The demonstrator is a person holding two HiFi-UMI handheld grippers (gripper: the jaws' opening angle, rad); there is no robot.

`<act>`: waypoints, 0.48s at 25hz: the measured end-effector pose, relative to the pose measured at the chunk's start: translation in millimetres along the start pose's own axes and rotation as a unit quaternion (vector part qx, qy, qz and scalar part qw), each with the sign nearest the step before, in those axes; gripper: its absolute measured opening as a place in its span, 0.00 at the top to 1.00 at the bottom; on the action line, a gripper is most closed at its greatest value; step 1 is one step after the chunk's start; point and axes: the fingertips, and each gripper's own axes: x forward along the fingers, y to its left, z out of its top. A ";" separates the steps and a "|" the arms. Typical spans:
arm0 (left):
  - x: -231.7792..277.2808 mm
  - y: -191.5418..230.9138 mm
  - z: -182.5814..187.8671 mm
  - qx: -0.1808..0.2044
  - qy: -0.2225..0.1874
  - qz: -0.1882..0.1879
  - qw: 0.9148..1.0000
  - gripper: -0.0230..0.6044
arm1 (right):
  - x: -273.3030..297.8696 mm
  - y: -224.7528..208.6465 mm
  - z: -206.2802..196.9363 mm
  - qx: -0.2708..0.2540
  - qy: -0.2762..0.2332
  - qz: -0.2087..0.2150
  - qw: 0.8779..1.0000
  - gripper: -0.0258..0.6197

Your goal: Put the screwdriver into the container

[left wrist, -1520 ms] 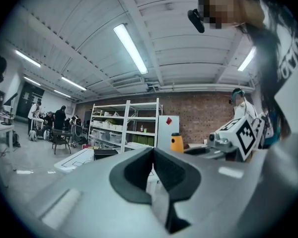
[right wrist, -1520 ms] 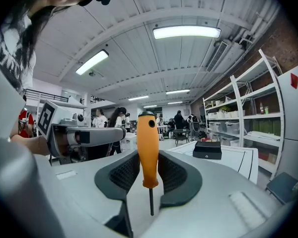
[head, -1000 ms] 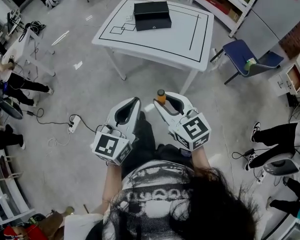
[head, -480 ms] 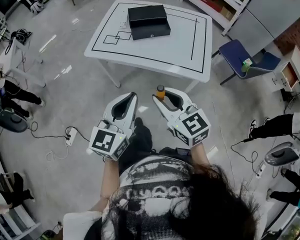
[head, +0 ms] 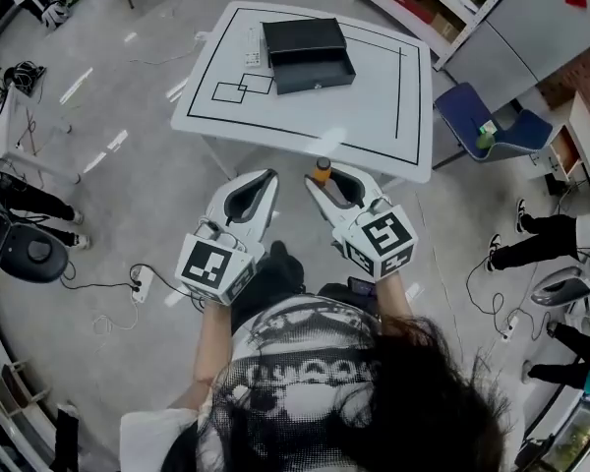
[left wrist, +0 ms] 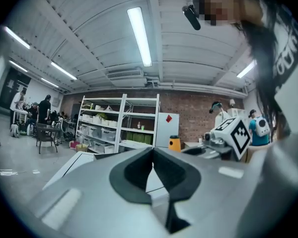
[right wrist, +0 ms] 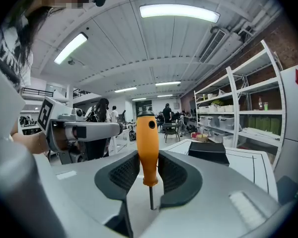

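The orange screwdriver [right wrist: 148, 143] stands upright at frame centre, its handle clenched in the right hand-held gripper [head: 324, 179], apparently for carrying to the black container [head: 308, 52] on the white desk [head: 374, 116] at the top. Beside it, the left hand-held gripper [head: 264, 177] is closed and empty.

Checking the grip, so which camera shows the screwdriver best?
The right gripper view: the screwdriver stands upright between the jaws, orange handle and shaft both visible. The head view shows only its handle top; the left gripper view, a small orange bit.
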 end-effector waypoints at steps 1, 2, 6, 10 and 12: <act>1.5 7.9 -0.6 0.001 0.001 -0.004 1.000 0.96 | 7.7 -0.7 1.1 0.000 0.001 -0.003 1.000 0.78; 2.9 15.3 -1.8 0.000 0.003 -0.008 1.000 0.96 | 14.8 -1.2 1.8 0.000 0.002 -0.006 1.000 0.78; 9.5 35.1 -6.4 -0.006 0.011 -0.021 1.000 0.96 | 34.0 -3.9 0.1 0.004 0.008 -0.017 1.000 0.78; 15.9 44.2 -9.2 -0.009 0.010 -0.031 0.999 0.96 | 43.8 -9.6 -3.5 0.006 0.018 -0.026 0.999 0.78; 18.9 48.4 -9.4 -0.011 0.015 -0.032 0.999 0.96 | 47.4 -13.0 -2.8 0.004 0.021 -0.031 0.999 0.78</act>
